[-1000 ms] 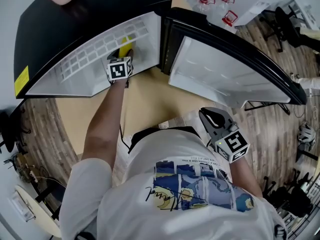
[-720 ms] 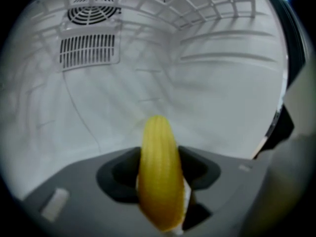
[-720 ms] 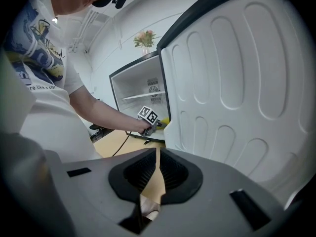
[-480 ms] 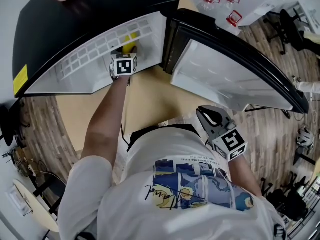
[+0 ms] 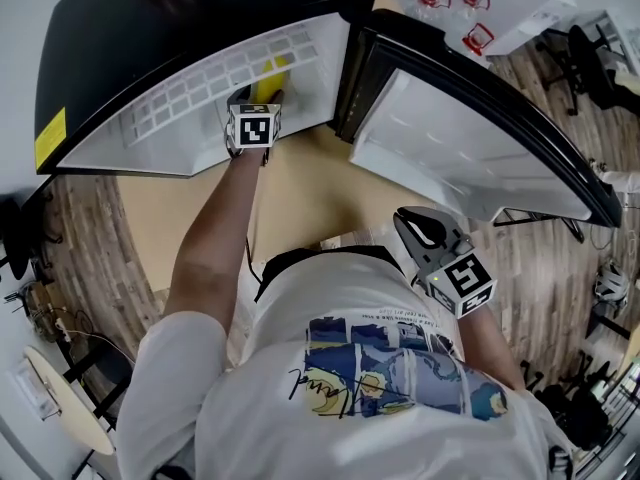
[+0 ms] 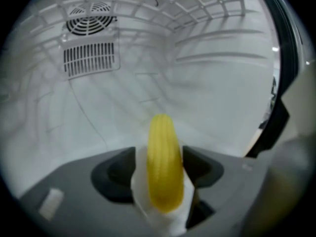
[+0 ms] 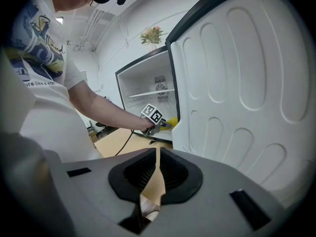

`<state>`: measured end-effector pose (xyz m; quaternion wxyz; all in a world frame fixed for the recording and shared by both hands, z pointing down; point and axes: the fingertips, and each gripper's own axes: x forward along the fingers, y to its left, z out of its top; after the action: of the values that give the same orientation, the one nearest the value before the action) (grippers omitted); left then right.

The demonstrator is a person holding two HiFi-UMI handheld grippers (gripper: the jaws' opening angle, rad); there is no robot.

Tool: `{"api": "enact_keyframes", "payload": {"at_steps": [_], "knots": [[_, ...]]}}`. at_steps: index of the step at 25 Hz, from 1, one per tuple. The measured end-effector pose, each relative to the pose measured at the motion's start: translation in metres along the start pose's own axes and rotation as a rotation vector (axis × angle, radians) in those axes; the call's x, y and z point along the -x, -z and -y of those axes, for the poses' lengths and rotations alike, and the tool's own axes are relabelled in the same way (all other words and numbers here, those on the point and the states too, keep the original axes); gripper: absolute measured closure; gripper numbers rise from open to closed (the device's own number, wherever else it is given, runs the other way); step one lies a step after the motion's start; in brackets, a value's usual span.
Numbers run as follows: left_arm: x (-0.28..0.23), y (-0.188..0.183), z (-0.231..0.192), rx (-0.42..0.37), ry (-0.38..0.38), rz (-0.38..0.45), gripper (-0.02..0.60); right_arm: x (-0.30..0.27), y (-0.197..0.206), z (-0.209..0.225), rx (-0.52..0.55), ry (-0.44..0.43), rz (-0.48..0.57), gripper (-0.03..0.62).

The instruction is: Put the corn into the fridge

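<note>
Reaching into the open fridge (image 5: 180, 28), we have the left tool (image 5: 256, 96) low in the white compartment, with the corn (image 6: 163, 162) lying lengthwise between its jaws. Those jaws are opening. In the left gripper view the dark pads stand a little off the yellow cob on either side, so we judge that the hold is being let go. We cannot tell whether the corn already rests on the fridge floor (image 6: 98, 122) or only on the tool.

The main part of the task looks nearly done. The corn is inside, just past the front edge on the side nearest the door hinge. What is left, as we judge it, is to draw the left tool back without dragging the cob out, and perhaps to close the fridge door (image 5: 470, 138).

Our right tool (image 7: 157, 168) is clenched on nothing and hangs by our waist, just beside the inner face of that door.

A wire shelf (image 6: 173, 4) spans the compartment above the corn, and a fan grille (image 6: 89, 19) sits on the back wall. Both are well clear of the tool. A cable (image 5: 247, 258) trails along our left arm over the tan surface (image 5: 300, 188) in front of the fridge. Nothing in the compartment blocks the way out, but the door, swung wide to our right, stands close to the right tool.
</note>
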<state>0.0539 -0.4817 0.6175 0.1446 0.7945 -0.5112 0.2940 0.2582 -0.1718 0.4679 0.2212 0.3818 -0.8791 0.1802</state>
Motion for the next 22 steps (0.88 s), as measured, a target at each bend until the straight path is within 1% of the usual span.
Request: {"api": "enact_keyframes", "payload": {"at_steps": [6,10,14,18,22], "knots": [[0.022,0.001,-0.001,0.017,0.011,0.03,0.279,-0.012,-0.004,-0.013,0.021,-0.039,0.011,0.565],[0.042,0.008,0.0,0.036,0.017,0.045,0.279,-0.019,-0.005,-0.026,0.042,-0.074,0.011,0.565],[0.067,0.015,0.001,0.058,0.035,0.064,0.29,-0.025,-0.007,-0.039,0.058,-0.088,0.019,0.565],[0.096,0.023,0.003,0.071,0.053,0.087,0.322,-0.029,-0.008,-0.056,0.072,-0.106,0.019,0.565],[0.129,0.036,0.005,0.092,0.082,0.108,0.395,-0.036,-0.01,-0.076,0.087,-0.125,0.018,0.565]]}}
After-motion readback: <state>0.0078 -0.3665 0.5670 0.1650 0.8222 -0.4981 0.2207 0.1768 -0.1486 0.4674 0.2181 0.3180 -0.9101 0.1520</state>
